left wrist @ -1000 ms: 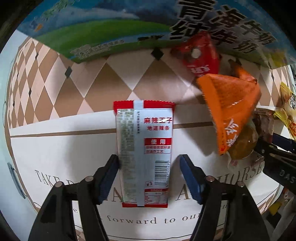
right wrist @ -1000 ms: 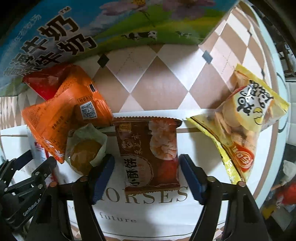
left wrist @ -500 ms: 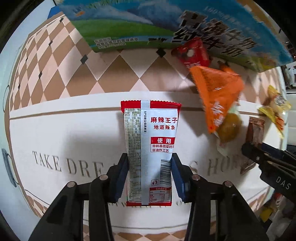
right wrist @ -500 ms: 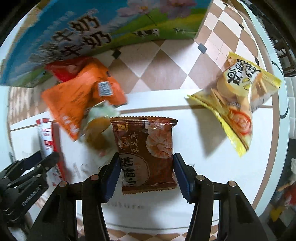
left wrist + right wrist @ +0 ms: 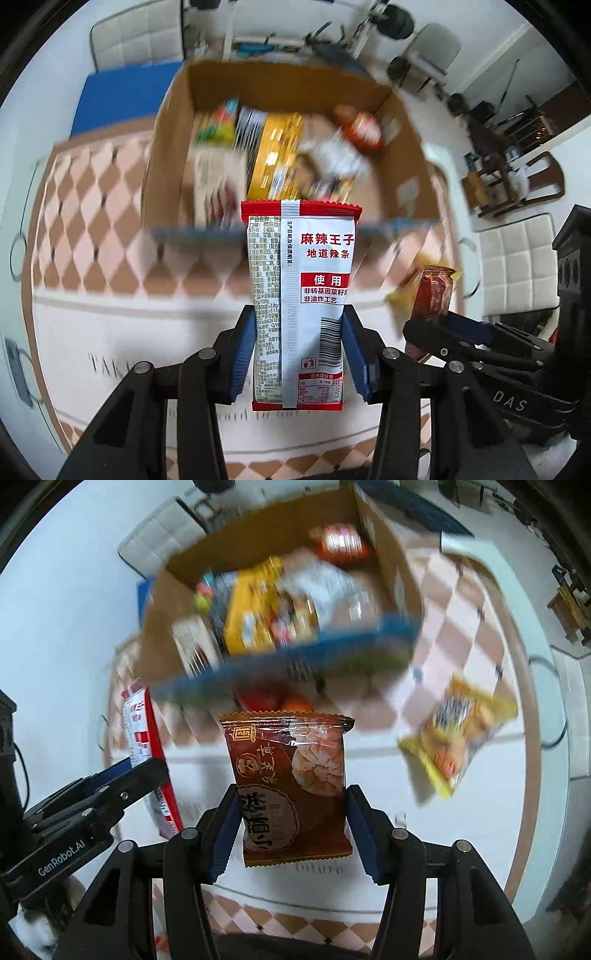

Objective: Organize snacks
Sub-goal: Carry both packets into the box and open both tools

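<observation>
Two grippers were clamped: left gripper (image 5: 298,354) on a white-and-red packet (image 5: 300,295), right gripper (image 5: 291,827) on a brown pastry packet (image 5: 291,786). Below lay a checkered tablecloth (image 5: 92,206) bearing a cardboard box (image 5: 170,122) of blurred, probably mixed snacks, and white padded chairs (image 5: 136,37) stood beyond.

Checkered table (image 5: 443,602) with box (image 5: 384,550), yellow packet (image 5: 458,734)

Open cardboard box (image 5: 173,155) top ahead, packed with snacks; yellow packet (image 5: 458,734) on tablecloth (image 5: 480,842) rightward.

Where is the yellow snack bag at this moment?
In the right wrist view, the yellow snack bag lies on the table at the right, beside the cardboard box and apart from the brown packet in the right claw.
</observation>
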